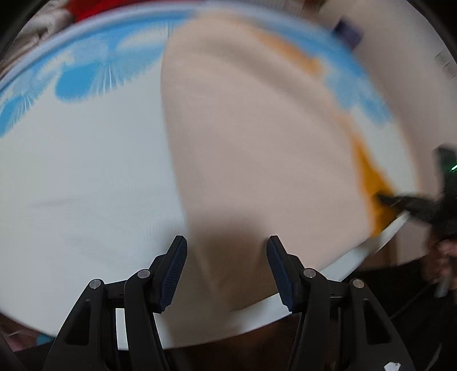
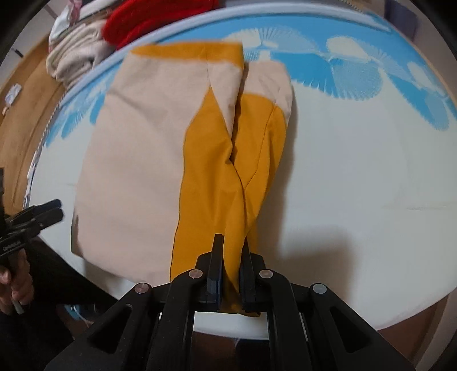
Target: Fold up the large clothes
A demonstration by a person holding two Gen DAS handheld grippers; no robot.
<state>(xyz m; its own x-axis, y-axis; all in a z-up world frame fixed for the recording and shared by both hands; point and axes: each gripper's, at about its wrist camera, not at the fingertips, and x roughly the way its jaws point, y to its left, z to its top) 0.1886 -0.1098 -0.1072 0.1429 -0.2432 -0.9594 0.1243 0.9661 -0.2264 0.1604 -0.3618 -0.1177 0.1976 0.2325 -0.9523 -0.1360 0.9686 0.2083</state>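
A beige and mustard-yellow garment (image 2: 137, 148) lies on a white table with a blue pattern (image 2: 357, 171). My right gripper (image 2: 232, 242) is shut on the garment's mustard sleeve (image 2: 228, 171) at the table's near edge. In the left wrist view the garment's beige body (image 1: 251, 137) fills the middle. My left gripper (image 1: 227, 242) is open, its jaws apart over the beige cloth's near edge, holding nothing. The right gripper also shows in the left wrist view (image 1: 400, 201) at the mustard edge. The left gripper shows in the right wrist view (image 2: 54, 209), off the garment's left side.
A pile of clothes, red (image 2: 148, 17) and cream (image 2: 77, 54), lies beyond the table's far left edge. A brown wooden floor (image 2: 25, 120) shows to the left. The table's near edge (image 1: 365, 254) curves under both grippers. The left wrist view is blurred.
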